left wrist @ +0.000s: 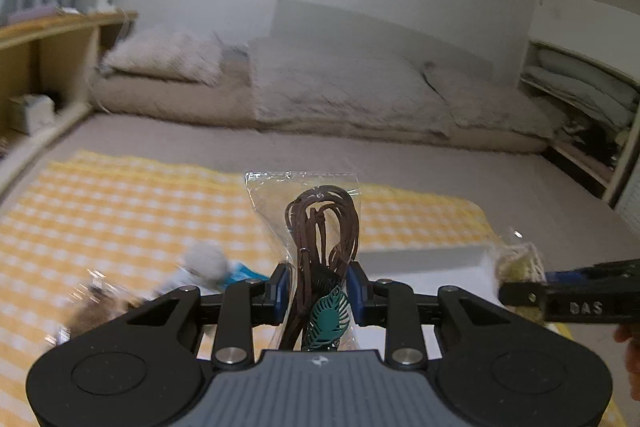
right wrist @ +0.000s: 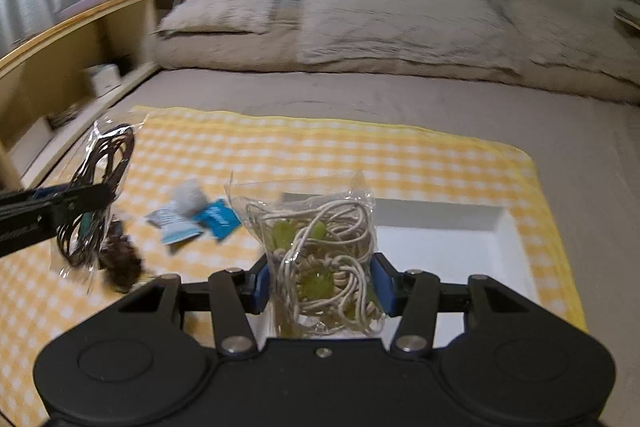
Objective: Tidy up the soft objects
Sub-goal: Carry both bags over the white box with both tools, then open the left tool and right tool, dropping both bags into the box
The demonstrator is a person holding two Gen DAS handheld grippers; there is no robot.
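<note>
Both grippers lifted a bagged cord above the checked cloth.

The left gripper (left wrist: 320, 293) clenched a clear bag of brown cord (left wrist: 320, 239); the right gripper (right wrist: 322, 285) clenched a bag of cream cord (right wrist: 320, 251). Below lay the yellow checked cloth (right wrist: 360, 155), a white tray (right wrist: 460, 247) and a blue-white packet (right wrist: 192, 219).

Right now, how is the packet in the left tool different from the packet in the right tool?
The brown cord packet holds dark brown cord; the pale cord packet holds cream cord. The brown cord packet carries a teal leaf charm, the pale cord packet yellow-green beads. The brown cord packet looks long and narrow, the pale cord packet squatter. Both are clear plastic bags, pinched in a shut tool, left tool and right tool.
</note>
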